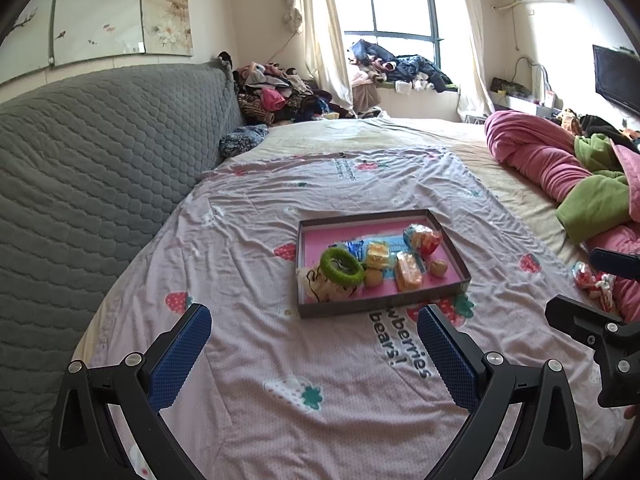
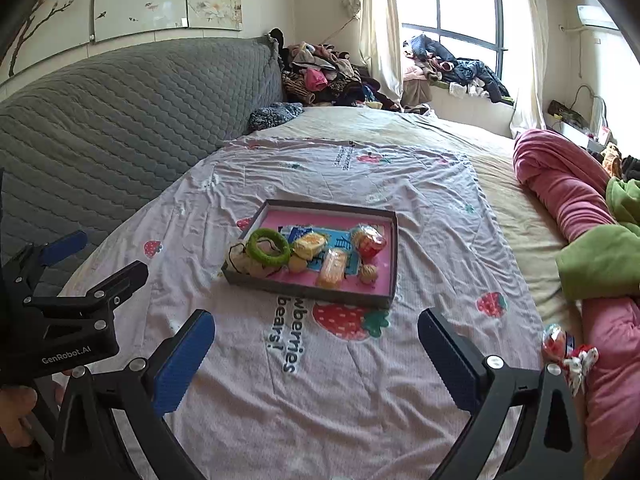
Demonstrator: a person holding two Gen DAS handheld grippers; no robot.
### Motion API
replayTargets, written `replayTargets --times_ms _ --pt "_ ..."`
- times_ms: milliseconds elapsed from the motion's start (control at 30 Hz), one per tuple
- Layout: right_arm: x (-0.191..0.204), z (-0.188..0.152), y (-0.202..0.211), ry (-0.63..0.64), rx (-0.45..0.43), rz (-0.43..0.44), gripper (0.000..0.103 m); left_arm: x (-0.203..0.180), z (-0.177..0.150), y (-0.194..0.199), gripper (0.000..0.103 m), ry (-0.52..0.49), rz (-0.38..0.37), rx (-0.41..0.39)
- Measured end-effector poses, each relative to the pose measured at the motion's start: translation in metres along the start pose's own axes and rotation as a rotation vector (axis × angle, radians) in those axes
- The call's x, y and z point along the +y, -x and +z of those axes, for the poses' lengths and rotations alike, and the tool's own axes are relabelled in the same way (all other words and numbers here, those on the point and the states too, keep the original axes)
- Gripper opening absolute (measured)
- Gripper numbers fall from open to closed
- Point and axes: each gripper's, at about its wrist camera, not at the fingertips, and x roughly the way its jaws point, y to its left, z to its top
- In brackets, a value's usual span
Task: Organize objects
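Note:
A shallow dark tray point(image 1: 460, 256) with a pink floor lies on the bed's strawberry sheet; it also shows in the right wrist view point(image 2: 394, 248). In it lie a green ring point(image 1: 342, 266) point(image 2: 268, 246), yellow and orange snack packets point(image 1: 408, 272) point(image 2: 332, 268), a red-orange bag point(image 1: 422, 238) point(image 2: 368, 240) and two small round nuts. A red-and-white wrapped snack point(image 2: 564, 350) point(image 1: 592, 280) lies on the sheet at the right, by the pink blanket. My left gripper point(image 1: 314, 354) is open and empty, short of the tray. My right gripper point(image 2: 316, 354) is open and empty too.
A grey quilted headboard point(image 1: 100, 168) runs along the left. A pink and green blanket point(image 1: 560, 168) is heaped at the right. Piles of clothes point(image 1: 280, 96) sit at the far end under the window. The other gripper shows at each view's edge.

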Motion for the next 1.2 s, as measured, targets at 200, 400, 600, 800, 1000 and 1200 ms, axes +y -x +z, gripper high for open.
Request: replayTargets --times_ms 200,400,600,800,1000,1200 --pt "0.0 -0.021 0.005 0.0 0.013 0.0 0.103 -0.004 -0.018 0.007 0.103 -0.005 0.004 0.007" --pt "0.0 -0.039 0.008 -0.015 0.015 0.007 0.103 -0.005 -0.037 0.01 0.103 0.0 0.008 0.025" --pt "-0.002 -0.058 0.008 -0.021 0.025 0.002 0.103 -0.004 -0.056 0.01 0.103 0.007 0.008 0.033" --pt "-0.007 -0.082 0.002 -0.039 0.037 -0.005 0.103 -0.007 -0.075 0.007 0.103 0.006 -0.003 0.047" --pt "-0.013 -0.101 -0.005 -0.07 0.039 -0.012 0.103 -0.008 -0.099 -0.002 0.103 0.017 -0.015 0.07" --pt "-0.016 -0.12 -0.016 -0.08 0.041 -0.018 0.103 -0.006 -0.12 -0.016 0.103 0.028 -0.015 0.099"
